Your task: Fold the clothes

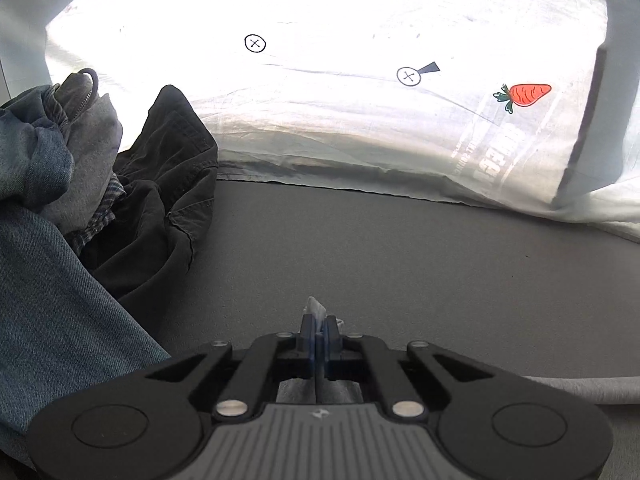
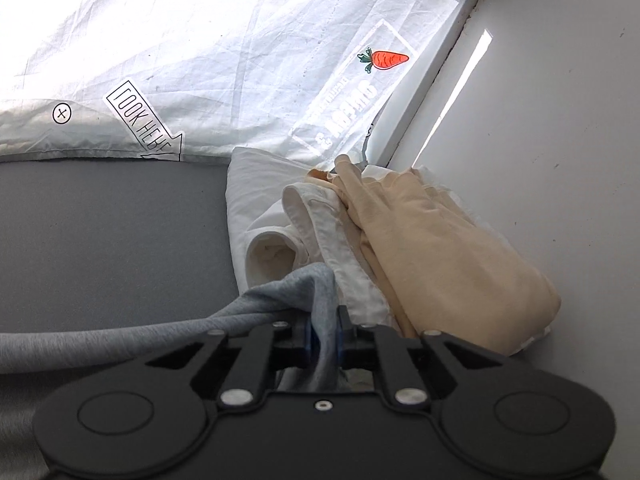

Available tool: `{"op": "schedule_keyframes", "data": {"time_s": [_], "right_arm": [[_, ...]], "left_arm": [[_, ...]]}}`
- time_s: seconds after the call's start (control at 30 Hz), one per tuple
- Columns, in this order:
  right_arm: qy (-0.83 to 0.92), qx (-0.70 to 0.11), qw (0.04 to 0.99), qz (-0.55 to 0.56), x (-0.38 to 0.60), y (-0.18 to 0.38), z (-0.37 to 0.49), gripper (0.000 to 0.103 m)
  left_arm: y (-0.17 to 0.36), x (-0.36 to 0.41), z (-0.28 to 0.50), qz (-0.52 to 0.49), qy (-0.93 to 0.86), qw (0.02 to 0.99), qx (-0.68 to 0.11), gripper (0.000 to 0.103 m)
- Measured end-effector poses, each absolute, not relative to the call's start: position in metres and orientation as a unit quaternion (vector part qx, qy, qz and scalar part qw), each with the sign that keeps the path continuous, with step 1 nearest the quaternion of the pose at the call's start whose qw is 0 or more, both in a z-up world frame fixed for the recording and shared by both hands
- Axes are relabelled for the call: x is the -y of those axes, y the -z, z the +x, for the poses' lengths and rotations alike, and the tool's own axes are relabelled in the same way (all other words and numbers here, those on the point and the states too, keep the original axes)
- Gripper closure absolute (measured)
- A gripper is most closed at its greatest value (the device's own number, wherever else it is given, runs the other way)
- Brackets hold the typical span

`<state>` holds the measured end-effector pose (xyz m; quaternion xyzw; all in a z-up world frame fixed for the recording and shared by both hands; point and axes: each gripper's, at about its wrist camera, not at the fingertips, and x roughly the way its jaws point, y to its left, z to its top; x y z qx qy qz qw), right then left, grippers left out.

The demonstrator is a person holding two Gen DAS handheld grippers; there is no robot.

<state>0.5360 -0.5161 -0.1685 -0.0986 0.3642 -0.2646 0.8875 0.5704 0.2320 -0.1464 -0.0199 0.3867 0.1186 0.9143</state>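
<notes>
A light grey jersey garment [image 2: 120,340] stretches as a rolled band from the left edge to my right gripper [image 2: 324,322], which is shut on a bunched fold of it. In the left wrist view the same grey garment [image 1: 580,388] shows as a hem at the lower right. My left gripper [image 1: 319,326] is shut, with a thin sliver of pale fabric pinched between its blue pads and poking out above them. Both grippers hang low over the dark grey surface [image 1: 400,260]. The rest of the garment is hidden beneath the gripper bodies.
To the left lies a heap of black trousers [image 1: 168,184], a grey piece and blue jeans [image 1: 52,300]. A white sheet [image 1: 340,80] printed with carrots covers the far side. Beige cloth [image 2: 448,252] and white clothes [image 2: 320,216] are stacked beside a white wall [image 2: 560,160].
</notes>
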Motion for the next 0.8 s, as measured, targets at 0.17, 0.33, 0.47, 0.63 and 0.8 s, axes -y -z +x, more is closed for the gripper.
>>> {"op": "schedule_keyframes", "data": {"time_s": [0.17, 0.33, 0.47, 0.63, 0.8], "right_arm": [[0.259, -0.388, 0.882, -0.066, 0.522, 0.174, 0.547, 0.053], [0.275, -0.355, 0.891, -0.066, 0.495, 0.167, 0.537, 0.030], [0.216, -0.329, 0.919, -0.019, 0.457, 0.162, 0.518, 0.055], [0.112, -0.353, 0.929, 0.015, 0.391, 0.175, 0.512, 0.078], [0.029, -0.387, 0.921, 0.014, 0.333, 0.195, 0.519, 0.078]], "left_arm": [[0.164, -0.218, 0.603, 0.010, -0.163, 0.898, -0.408, 0.087], [0.157, -0.214, 0.592, -0.040, -0.161, 0.902, -0.400, 0.071], [0.154, -0.194, 0.569, -0.055, -0.140, 0.905, -0.397, 0.062], [0.175, -0.152, 0.548, -0.043, -0.099, 0.898, -0.427, 0.061], [0.194, -0.139, 0.548, -0.043, -0.102, 0.891, -0.440, 0.050]]}}
